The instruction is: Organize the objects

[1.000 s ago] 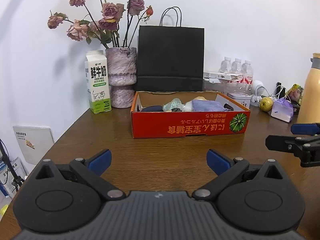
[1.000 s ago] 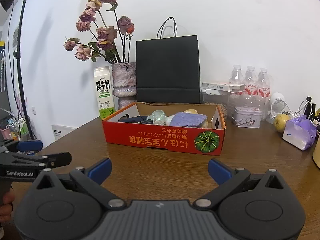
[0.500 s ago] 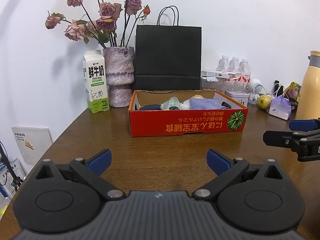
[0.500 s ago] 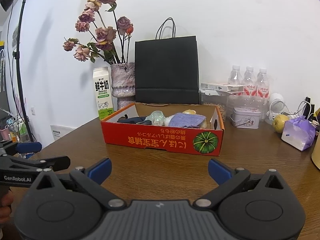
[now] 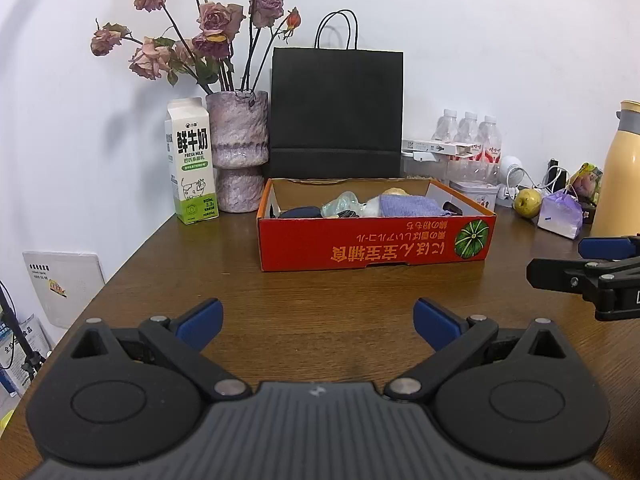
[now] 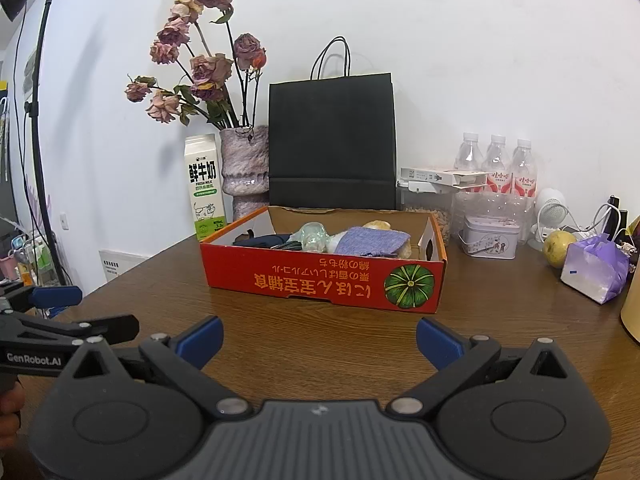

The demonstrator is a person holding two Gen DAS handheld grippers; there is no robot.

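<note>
Both grippers, left (image 5: 316,320) and right (image 6: 318,338), hovered spread wide and empty above bare table (image 5: 320,288), well short of the red box's (image 5: 376,244) near wall. The box sat mid-table holding a purple cloth (image 5: 412,206); a milk carton (image 5: 192,160) stood far left.

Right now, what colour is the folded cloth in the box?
Purple cloth, clearest in the right wrist view.

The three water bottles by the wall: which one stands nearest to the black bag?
The left bottle of the three, as the right wrist view shows them. It stands closest to the black bag; the other two stand further right, toward the white fan.
</note>
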